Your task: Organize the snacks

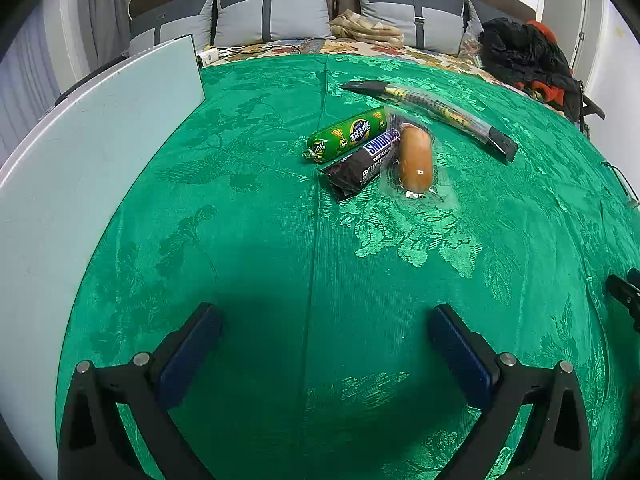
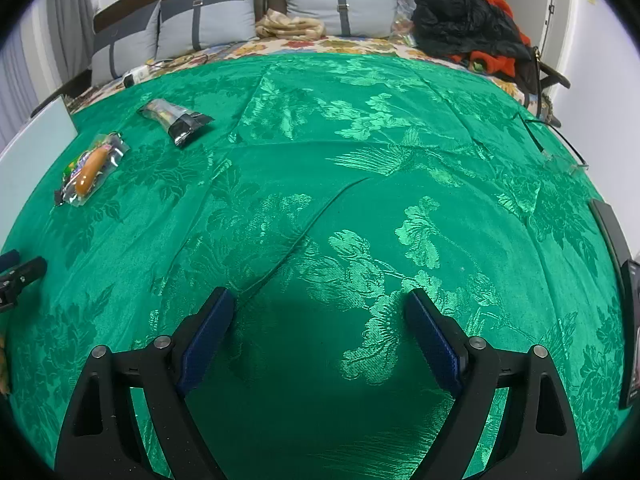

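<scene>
Green patterned cloth (image 1: pixel 256 216) covers the surface, with a bed and grey pillows (image 1: pixel 272 12) behind it. At far left a pale board (image 1: pixel 80 160) lies along the surface edge. Next comes the left gripper (image 1: pixel 324 344), its jaws spread wide over bare cloth with nothing between them. Beyond it sits a cluster of snacks: a green sausage (image 1: pixel 346 133) lying on a slant from lower left to upper right, a dark chocolate bar (image 1: pixel 362 164) touching it on much the same slant, and an orange sausage in a clear wrapper (image 1: pixel 416 160) with its long axis running nearly toward the camera. Behind them a long dark packet (image 1: pixel 432 114) slants toward the lower right. The right gripper (image 2: pixel 320 328) is likewise wide open and empty over the cloth, well apart from the snacks.
</scene>
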